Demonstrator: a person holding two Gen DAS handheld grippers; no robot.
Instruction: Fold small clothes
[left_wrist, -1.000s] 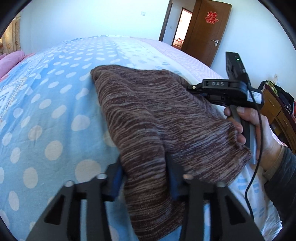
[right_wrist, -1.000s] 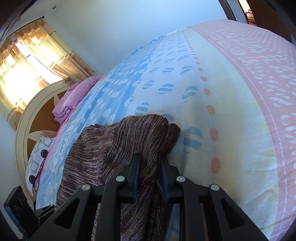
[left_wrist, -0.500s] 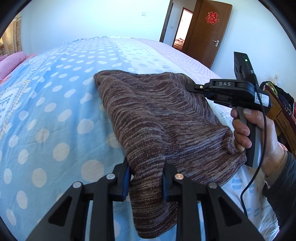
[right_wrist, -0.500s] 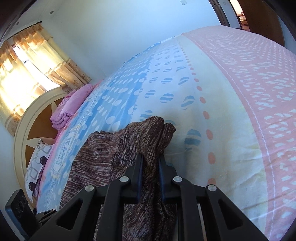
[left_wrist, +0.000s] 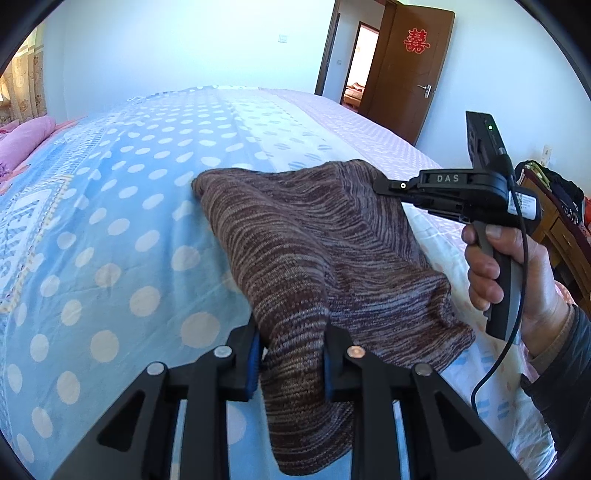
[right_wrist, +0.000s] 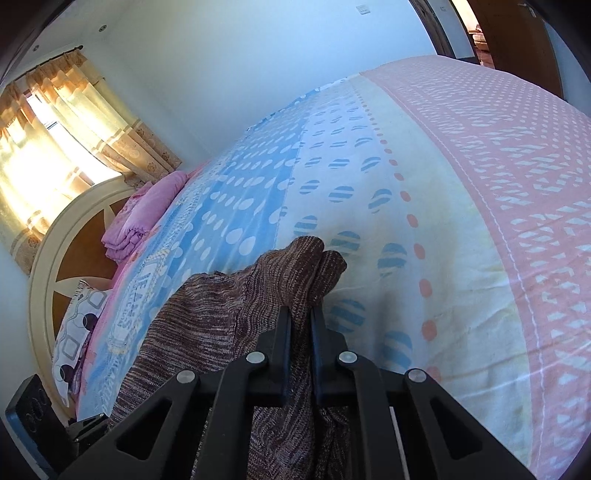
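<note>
A brown striped knit garment (left_wrist: 295, 240) lies partly on the blue dotted bed sheet (left_wrist: 92, 240), with its near side lifted. My left gripper (left_wrist: 291, 332) is shut on a bunched fold at the garment's near edge, and fabric hangs below the pads. In the left wrist view, my right gripper (left_wrist: 384, 182) grips the right corner, held by a person's hand (left_wrist: 491, 266). In the right wrist view, my right gripper (right_wrist: 300, 314) is shut on a thin fold of the garment (right_wrist: 207, 332), whose tip sticks out past the fingers.
The bed sheet (right_wrist: 461, 184) stretches away, turning cream and pink to the right. A folded pink quilt (right_wrist: 144, 214) and a patterned pillow (right_wrist: 74, 332) lie by the round headboard (right_wrist: 48, 266). A wooden cabinet (left_wrist: 554, 229) stands at the bedside, with a brown door (left_wrist: 406, 66) behind.
Both grippers have risen a little with the garment, lifting its near side off the sheet. The jaws of both have narrowed onto the fabric.
</note>
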